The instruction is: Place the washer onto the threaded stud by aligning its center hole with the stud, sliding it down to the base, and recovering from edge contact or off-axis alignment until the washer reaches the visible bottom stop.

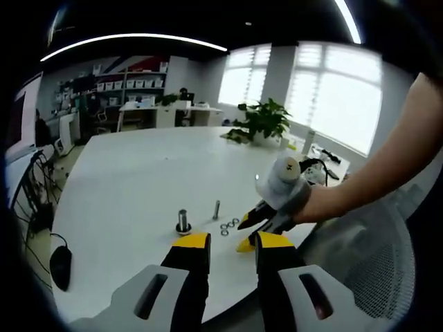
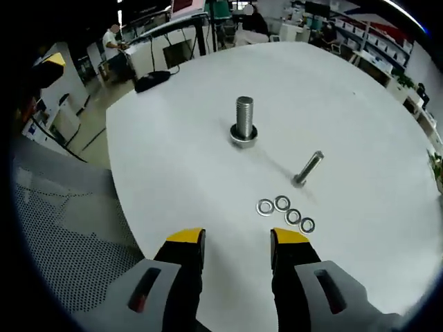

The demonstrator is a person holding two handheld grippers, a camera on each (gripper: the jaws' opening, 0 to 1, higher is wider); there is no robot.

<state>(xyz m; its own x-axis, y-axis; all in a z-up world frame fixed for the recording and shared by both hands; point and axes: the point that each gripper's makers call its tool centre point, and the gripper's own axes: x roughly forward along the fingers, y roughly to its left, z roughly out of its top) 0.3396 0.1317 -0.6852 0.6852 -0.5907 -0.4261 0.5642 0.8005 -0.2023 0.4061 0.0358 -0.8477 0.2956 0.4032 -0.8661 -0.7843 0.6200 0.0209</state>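
Observation:
A threaded stud (image 2: 243, 119) stands upright on the white table (image 2: 360, 117), with a washer-like ring at its base. Several loose washers (image 2: 286, 213) lie in a row nearer my right gripper (image 2: 237, 238), which is open and empty above the table edge. A second bolt (image 2: 307, 169) lies on its side beside the washers. In the left gripper view the stud (image 1: 183, 220), the bolt (image 1: 217, 209) and the washers (image 1: 229, 226) sit just beyond my left gripper (image 1: 232, 242), open and empty. The right gripper (image 1: 259, 223), held by a hand, hovers close to the washers there.
A black mouse (image 1: 60, 266) lies near the table edge at left. A potted plant (image 1: 259, 122) and small items stand at the far side. A mesh chair back (image 1: 377, 256) is at right, and another mesh surface (image 2: 62, 235) is beside the table.

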